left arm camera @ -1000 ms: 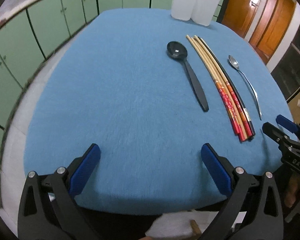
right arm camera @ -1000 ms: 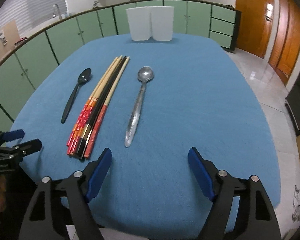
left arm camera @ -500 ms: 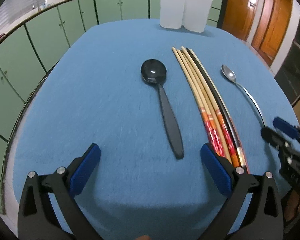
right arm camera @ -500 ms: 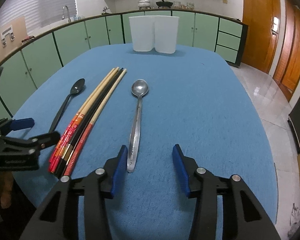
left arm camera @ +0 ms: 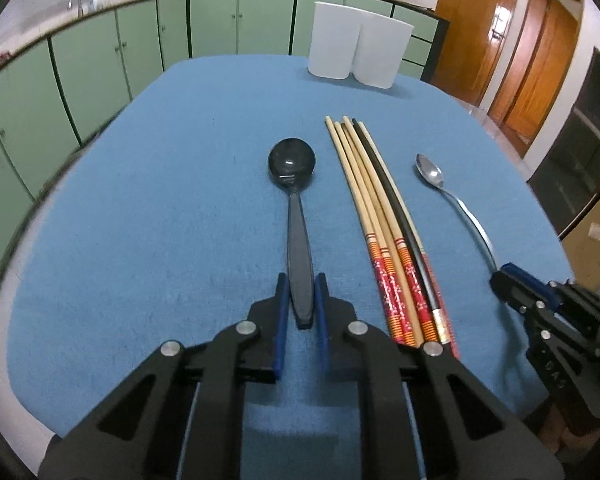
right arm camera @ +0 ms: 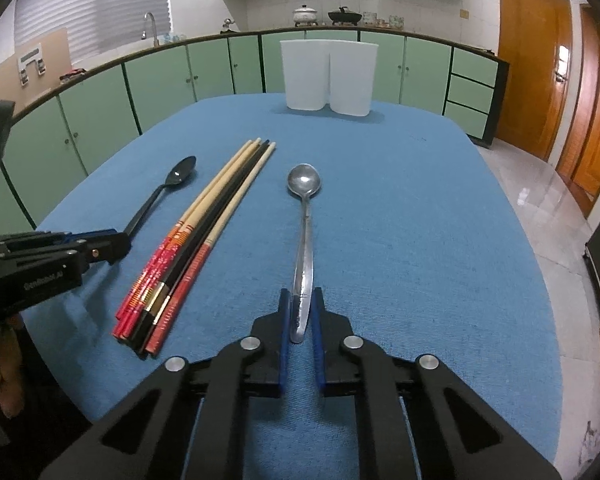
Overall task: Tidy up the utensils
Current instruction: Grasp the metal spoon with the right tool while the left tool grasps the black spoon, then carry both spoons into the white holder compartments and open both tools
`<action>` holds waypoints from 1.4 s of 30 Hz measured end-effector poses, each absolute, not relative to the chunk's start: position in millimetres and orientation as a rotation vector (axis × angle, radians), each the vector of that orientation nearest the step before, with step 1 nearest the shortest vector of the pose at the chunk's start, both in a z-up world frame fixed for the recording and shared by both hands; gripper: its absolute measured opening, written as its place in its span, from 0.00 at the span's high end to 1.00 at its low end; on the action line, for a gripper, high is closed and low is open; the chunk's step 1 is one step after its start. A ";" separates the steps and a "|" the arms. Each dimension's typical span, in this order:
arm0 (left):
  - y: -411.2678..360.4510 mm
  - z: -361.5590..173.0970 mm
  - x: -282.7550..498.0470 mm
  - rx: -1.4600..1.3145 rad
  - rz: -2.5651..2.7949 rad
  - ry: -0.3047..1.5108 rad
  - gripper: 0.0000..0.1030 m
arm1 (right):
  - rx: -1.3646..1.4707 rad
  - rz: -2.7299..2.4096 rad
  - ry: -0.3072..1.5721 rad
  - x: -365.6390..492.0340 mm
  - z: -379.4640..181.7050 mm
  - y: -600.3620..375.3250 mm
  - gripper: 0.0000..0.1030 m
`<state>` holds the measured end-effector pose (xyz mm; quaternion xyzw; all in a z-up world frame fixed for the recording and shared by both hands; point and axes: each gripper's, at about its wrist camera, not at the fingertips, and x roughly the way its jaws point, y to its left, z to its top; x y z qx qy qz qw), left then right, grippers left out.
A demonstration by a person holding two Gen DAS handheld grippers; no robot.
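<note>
A black spoon [left arm camera: 296, 200] lies on the blue table cloth [left arm camera: 160, 220], bowl away from me. My left gripper [left arm camera: 300, 280] is shut on its handle end. A steel spoon [right arm camera: 305, 216] lies to the right of a bundle of several chopsticks [right arm camera: 204, 232]. My right gripper [right arm camera: 301, 294] is shut on the steel spoon's handle end. In the left wrist view the chopsticks [left arm camera: 384, 216] lie between the two spoons, and the right gripper [left arm camera: 512, 276] shows at the steel spoon [left arm camera: 452, 196]. The left gripper [right arm camera: 116, 240] shows in the right wrist view on the black spoon [right arm camera: 168, 188].
Two white containers [right arm camera: 328, 76] stand side by side at the table's far edge, also in the left wrist view [left arm camera: 360, 56]. Green cabinets [right arm camera: 160, 76] curve around behind. Wooden doors [right arm camera: 540, 92] are at the right.
Both grippers moved forward and down to the table and closed from wide open: the left on the black spoon's handle, the right on the steel spoon's handle.
</note>
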<state>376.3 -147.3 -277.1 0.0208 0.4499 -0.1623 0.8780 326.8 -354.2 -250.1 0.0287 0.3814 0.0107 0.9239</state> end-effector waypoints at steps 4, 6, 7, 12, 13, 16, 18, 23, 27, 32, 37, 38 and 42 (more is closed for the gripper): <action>-138.7 -264.4 377.1 -0.002 -0.349 0.962 0.89 | 0.129 0.032 0.787 327.7 -238.3 -361.7 0.91; -133.3 -254.0 377.9 -0.022 -0.359 0.968 0.89 | 0.159 0.043 0.781 327.3 -227.5 -365.3 0.91; -131.8 -249.6 377.6 -0.024 -0.364 0.966 0.89 | 0.170 0.049 0.775 327.7 -220.3 -366.6 0.91; -123.4 -216.5 378.5 -0.016 -0.389 0.924 0.89 | 0.175 0.062 0.736 329.9 -185.9 -370.2 0.91; -123.5 -211.1 380.1 -0.008 -0.390 0.913 0.89 | 0.167 0.063 0.735 332.5 -179.9 -370.0 0.91; -124.4 -195.7 388.0 0.015 -0.403 0.892 0.89 | 0.145 0.067 0.744 343.0 -166.8 -371.1 0.91; -124.6 -186.1 395.5 0.017 -0.423 0.896 0.89 | 0.130 0.070 0.752 350.1 -159.2 -371.3 0.91; -127.5 -160.0 415.8 0.041 -0.458 0.889 0.89 | 0.118 0.091 0.791 369.6 -139.5 -375.9 0.91; -133.9 -144.3 428.4 0.057 -0.493 0.897 0.89 | 0.133 0.117 0.834 383.4 -126.3 -380.7 0.91; -143.1 -122.9 439.9 0.082 -0.531 0.888 0.89 | 0.124 0.129 0.847 389.9 -110.9 -384.3 0.92; -162.1 -97.2 458.0 0.110 -0.565 0.856 0.89 | 0.107 0.135 0.851 407.4 -87.5 -391.8 0.92; -165.4 -95.0 461.0 0.115 -0.568 0.850 0.89 | 0.107 0.137 0.850 413.0 -80.2 -393.9 0.92; -184.9 -74.8 491.3 0.124 -0.576 0.828 0.89 | 0.097 0.122 0.832 439.2 -53.1 -401.4 0.92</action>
